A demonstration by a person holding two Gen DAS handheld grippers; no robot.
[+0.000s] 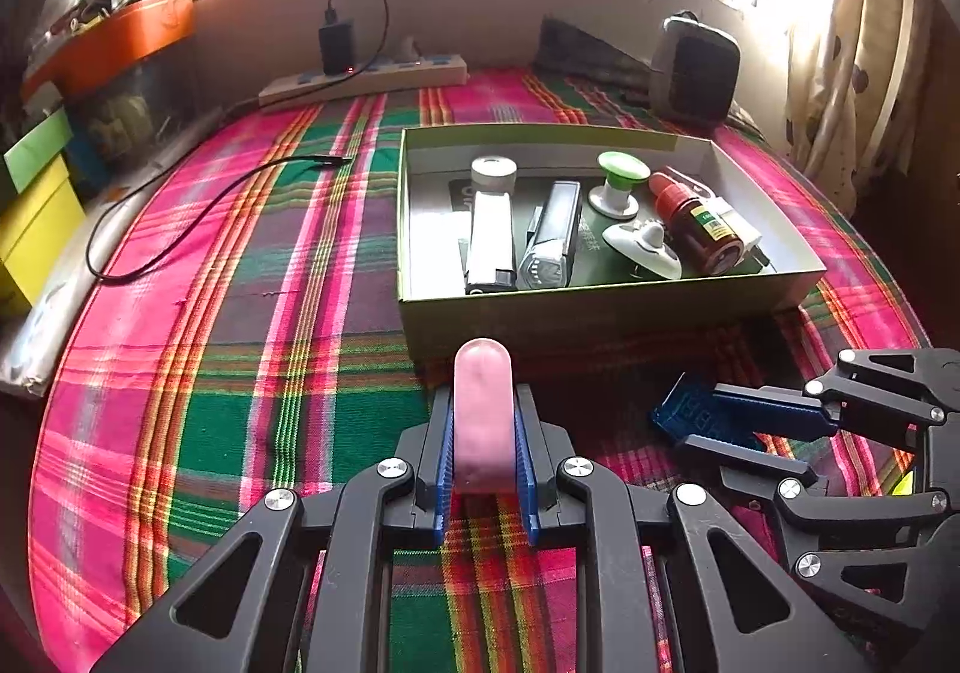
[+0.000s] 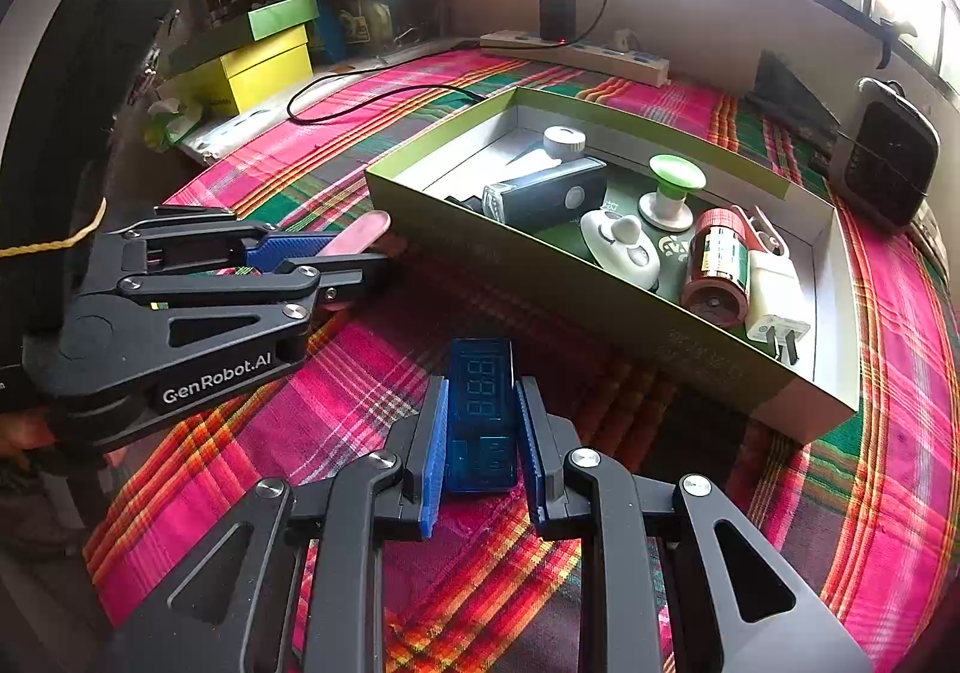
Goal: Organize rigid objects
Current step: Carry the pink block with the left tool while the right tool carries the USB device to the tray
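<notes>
the left gripper (image 1: 483,433) is clamped tight on a smooth pink rounded stick (image 1: 483,415), which pokes up past the blue pads (image 1: 445,451) twd the box. the right gripper (image 2: 480,433) is clenched on a see-through blue plastic block w/ number digits (image 2: 483,409).

the left view shows the pink stick from the top, and the right gripper off to the side w/ only a corner of the blue block showing. the right view shows the digits on the block plainly, and the left gripper from the side, w/ white letters on its black arm.

both sit low over the pink and green checked cloth (image 1: 228,313), just in front of the open green cardboard box w/ white inside (image 1: 600,307). the near wall of the box stands between the grippers and the stuff inside: a white tube w/ round cap (image 1: 493,217), a dark grey bike light (image 1: 552,235), a green-topped white spool (image 1: 621,181), a white round knob thing (image 1: 645,247), a red-brown bottle (image 1: 699,229) and a white plug (image 2: 774,295).

a black cable (image 1: 180,211) lies on the cloth to the left. a white power strip w/ a black charger (image 1: 366,72) sits far back by the wall.
</notes>
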